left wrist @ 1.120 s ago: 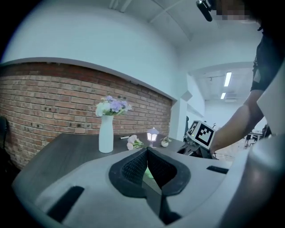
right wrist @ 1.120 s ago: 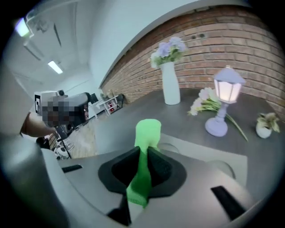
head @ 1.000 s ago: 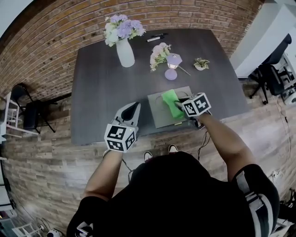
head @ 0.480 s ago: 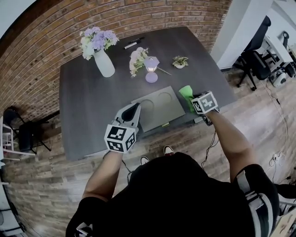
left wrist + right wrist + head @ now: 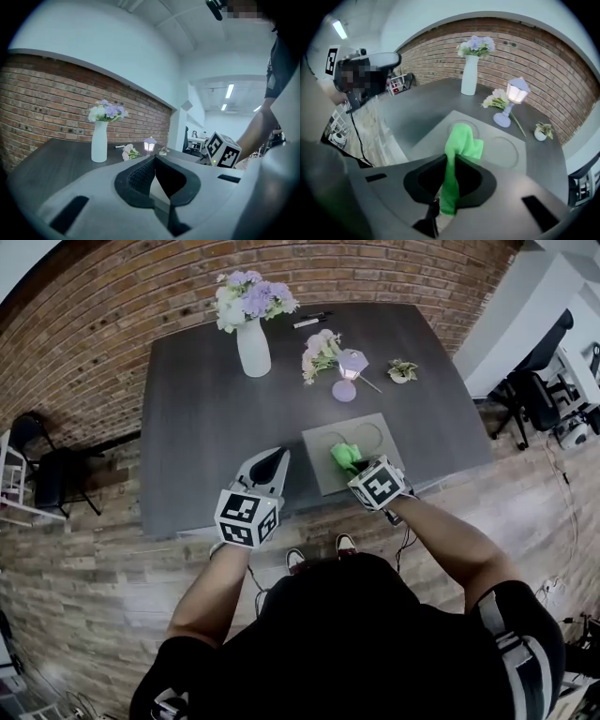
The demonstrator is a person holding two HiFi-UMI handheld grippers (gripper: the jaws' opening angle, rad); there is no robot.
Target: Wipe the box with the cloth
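Cloth [image 5: 458, 157], bright green and soft, is gathered into a narrow strip that runs lengthwise along the jaws of the right gripper [image 5: 451, 161], which are pressed onto it; a crumpled, wider end sticks out past the jaw tips and points away from the person, toward the far side of the table [image 5: 202, 427]. In the head view the cloth [image 5: 343, 456] sits over the near half of the box [image 5: 323, 474], just ahead of the right gripper [image 5: 354, 465], though whether the fabric actually touches the lid cannot be told. The box [image 5: 429, 136] is flat, low and grey, with two shallow circles side by side on its top; its long axis runs across the person from left to right, slightly skewed, and it lies near the table's front edge. The bunched end of the cloth covers part of the left circle. The left gripper [image 5: 271, 461] hangs above the dark tabletop just left of the box, apart from it, with its nose aimed at the far side of the table; in its own view the left gripper [image 5: 154, 159] has its jaws brought together at the tips with nothing between them. Farther back on the table stand a white vase [image 5: 253, 346] of pale purple flowers, a small lantern lamp [image 5: 349, 368] beside a loose bunch of flowers [image 5: 321, 351], and a little plant [image 5: 406, 369].
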